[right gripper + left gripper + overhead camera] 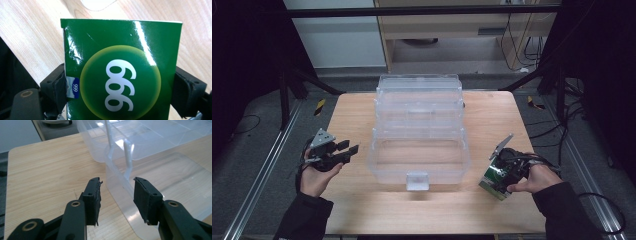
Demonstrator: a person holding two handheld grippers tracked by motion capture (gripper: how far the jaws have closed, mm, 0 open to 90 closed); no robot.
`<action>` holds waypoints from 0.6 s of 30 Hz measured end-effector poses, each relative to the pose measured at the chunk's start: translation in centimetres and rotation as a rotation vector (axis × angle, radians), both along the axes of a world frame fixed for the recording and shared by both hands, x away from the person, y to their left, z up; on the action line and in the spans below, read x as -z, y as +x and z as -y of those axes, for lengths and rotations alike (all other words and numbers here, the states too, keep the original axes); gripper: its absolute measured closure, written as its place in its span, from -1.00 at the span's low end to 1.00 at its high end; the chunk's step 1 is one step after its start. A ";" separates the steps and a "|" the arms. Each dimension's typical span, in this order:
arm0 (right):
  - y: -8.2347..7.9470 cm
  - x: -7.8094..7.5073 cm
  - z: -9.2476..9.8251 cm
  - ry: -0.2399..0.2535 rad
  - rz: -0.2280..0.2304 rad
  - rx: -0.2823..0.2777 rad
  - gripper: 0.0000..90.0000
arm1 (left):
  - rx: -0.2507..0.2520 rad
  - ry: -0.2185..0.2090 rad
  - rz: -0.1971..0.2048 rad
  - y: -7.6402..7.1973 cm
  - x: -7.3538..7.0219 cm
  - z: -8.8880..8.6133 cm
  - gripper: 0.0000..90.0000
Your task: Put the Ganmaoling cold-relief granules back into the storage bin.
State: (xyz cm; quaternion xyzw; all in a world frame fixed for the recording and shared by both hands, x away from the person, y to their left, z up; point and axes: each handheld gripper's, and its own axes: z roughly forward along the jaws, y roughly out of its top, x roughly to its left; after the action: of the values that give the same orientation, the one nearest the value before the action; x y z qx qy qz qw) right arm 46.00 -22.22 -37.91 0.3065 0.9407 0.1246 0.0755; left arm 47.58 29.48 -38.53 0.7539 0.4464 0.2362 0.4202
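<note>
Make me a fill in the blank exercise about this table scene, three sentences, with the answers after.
1. The right gripper is shut on a box whose main colour is ____.
2. The clear plastic case in the middle of the wooden table stands with its lid ____.
3. The left gripper has its jaws apart, with ____ between them.

Missing words: green; open; nothing

Pale rounded wooden table [492, 210] sits on grey carpet [252, 150]; beyond the table, a light wooden cabinet [452, 25].
</note>
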 end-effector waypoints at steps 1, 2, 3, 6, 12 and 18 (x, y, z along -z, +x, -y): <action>0.0 -0.2 -0.1 0.003 0.003 0.006 -0.63 | -0.006 0.002 -0.001 0.1 0.0 -0.1 0.24; 0.2 -0.3 0.0 0.003 0.009 -0.005 -0.63 | -0.017 -0.001 -0.004 0.1 0.2 -0.3 0.24; 0.2 -0.4 -0.1 0.003 0.009 -0.001 -0.63 | -0.027 0.006 -0.007 0.2 0.3 -0.6 0.24; 0.4 -0.8 -0.2 0.008 0.021 -0.008 -0.63 | -0.046 0.011 -0.021 0.6 0.8 -1.1 0.24; 0.7 -1.8 -0.3 0.009 0.041 -0.025 -0.63 | -0.077 0.035 -0.065 1.4 2.4 -1.7 0.23; 0.9 -2.9 -0.4 0.020 0.066 -0.051 -0.63 | -0.104 0.061 -0.092 1.9 3.5 -2.2 0.20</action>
State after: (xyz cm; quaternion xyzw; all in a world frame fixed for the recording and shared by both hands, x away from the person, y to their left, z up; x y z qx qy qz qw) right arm 46.88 -21.82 -35.00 0.2788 0.9439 0.1456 0.1001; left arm 49.45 31.66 -42.04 0.7523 0.4963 0.2363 0.3631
